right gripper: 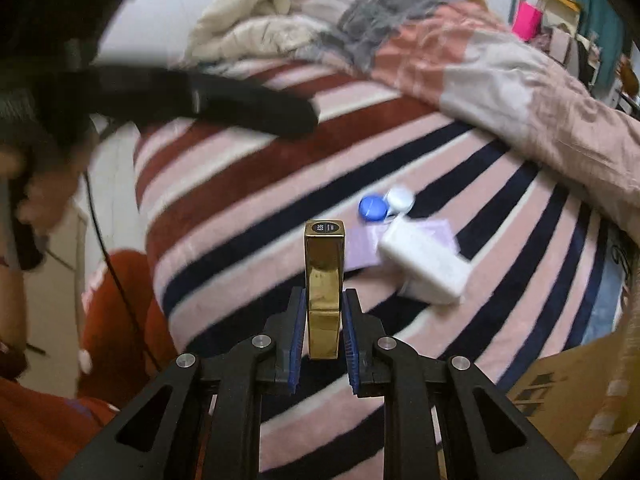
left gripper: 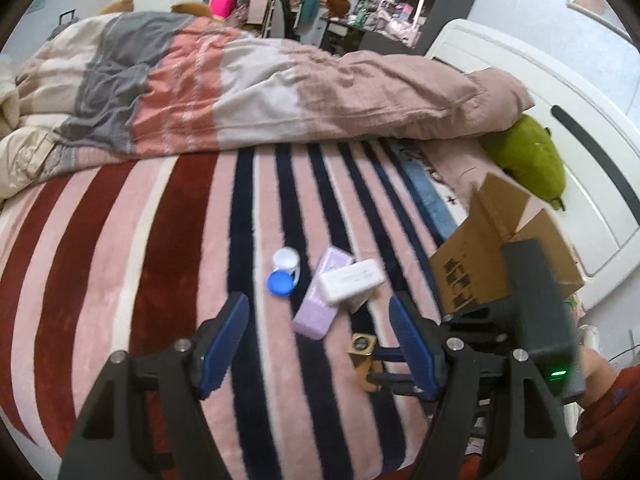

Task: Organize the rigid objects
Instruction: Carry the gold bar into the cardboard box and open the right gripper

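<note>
My right gripper (right gripper: 323,300) is shut on a gold lipstick tube (right gripper: 324,276) and holds it above the striped blanket; the tube also shows in the left wrist view (left gripper: 363,354), beside my left gripper's right finger. My left gripper (left gripper: 320,316) is open and empty over the blanket. Just beyond it lie a lilac flat case (left gripper: 322,300), a white rectangular box (left gripper: 352,280) resting on that case, and a blue-and-white contact lens case (left gripper: 284,272). The same three show in the right wrist view: lilac case (right gripper: 362,246), white box (right gripper: 426,266), lens case (right gripper: 384,204).
An open cardboard box (left gripper: 496,248) stands at the right on the bed, its corner also in the right wrist view (right gripper: 568,384). A crumpled duvet (left gripper: 280,88) covers the far half of the bed. A green plush (left gripper: 528,156) lies by the white headboard (left gripper: 560,92).
</note>
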The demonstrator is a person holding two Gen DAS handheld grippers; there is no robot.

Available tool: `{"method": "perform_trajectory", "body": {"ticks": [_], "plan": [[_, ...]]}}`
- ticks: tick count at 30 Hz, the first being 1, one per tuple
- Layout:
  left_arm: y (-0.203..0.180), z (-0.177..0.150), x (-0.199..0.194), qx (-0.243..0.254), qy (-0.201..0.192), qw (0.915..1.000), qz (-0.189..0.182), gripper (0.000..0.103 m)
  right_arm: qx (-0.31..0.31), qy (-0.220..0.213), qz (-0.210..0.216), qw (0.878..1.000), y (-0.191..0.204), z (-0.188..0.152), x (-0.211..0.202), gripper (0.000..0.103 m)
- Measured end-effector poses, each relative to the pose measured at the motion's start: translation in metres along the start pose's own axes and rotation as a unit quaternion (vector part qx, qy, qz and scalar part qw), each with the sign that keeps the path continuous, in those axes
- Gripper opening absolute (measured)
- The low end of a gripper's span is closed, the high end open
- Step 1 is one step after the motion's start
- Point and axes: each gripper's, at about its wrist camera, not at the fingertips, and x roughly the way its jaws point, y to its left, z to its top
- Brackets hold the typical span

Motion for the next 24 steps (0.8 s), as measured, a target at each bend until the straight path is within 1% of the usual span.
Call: {"method": "perform_trajectory", "body": {"ticks": [2,4,5,7,10,13,15,17,21,23,24], "plan": [[0.01,-0.006,0.001,-0.009,0.006,0.9999,0.01,0.07,0.001,0.019,0.008,1.0,0.002,-0.002,0.026,0.013],[0.02,-0.01,0.002,-0.02,0.01,0.9996,0.016,0.07,-0.007,0.012,0.002,1.0,0.004,0.0,0.039,0.013],[0.025,-0.013,0.001,-0.026,0.011,0.9994,0.018,0.07,-0.001,0.015,0.004,1.0,0.002,0.003,0.046,0.013],[0.032,-0.018,0.0,-0.032,0.012,0.9992,0.02,0.07,0.014,0.024,0.009,1.0,0.0,0.005,0.056,0.014],[0.038,-0.023,0.0,-0.037,0.016,0.9989,0.023,0.07,0.01,0.041,0.003,0.999,0.001,0.002,0.07,0.014],[0.039,-0.026,0.001,-0.038,0.02,0.9988,0.024,0.07,0.008,0.035,-0.004,0.999,0.003,-0.002,0.071,0.014],[0.037,-0.026,0.001,-0.035,0.021,0.9989,0.021,0.07,0.013,0.024,-0.008,1.0,0.004,-0.001,0.066,0.013],[0.031,-0.024,-0.002,-0.031,0.02,0.9993,0.002,0.07,0.012,0.003,-0.011,1.0,0.006,0.002,0.051,0.013],[0.004,-0.008,-0.01,-0.008,0.004,0.9997,-0.024,0.07,0.006,-0.054,0.005,0.999,0.009,0.014,-0.001,0.013],[-0.012,0.004,-0.013,0.005,-0.005,0.999,-0.045,0.067,0.003,-0.086,0.01,0.996,0.008,0.018,-0.033,0.013],[-0.024,0.013,-0.015,0.013,-0.009,0.9979,-0.063,0.061,0.001,-0.099,0.01,0.995,0.007,0.018,-0.047,0.013]]}}
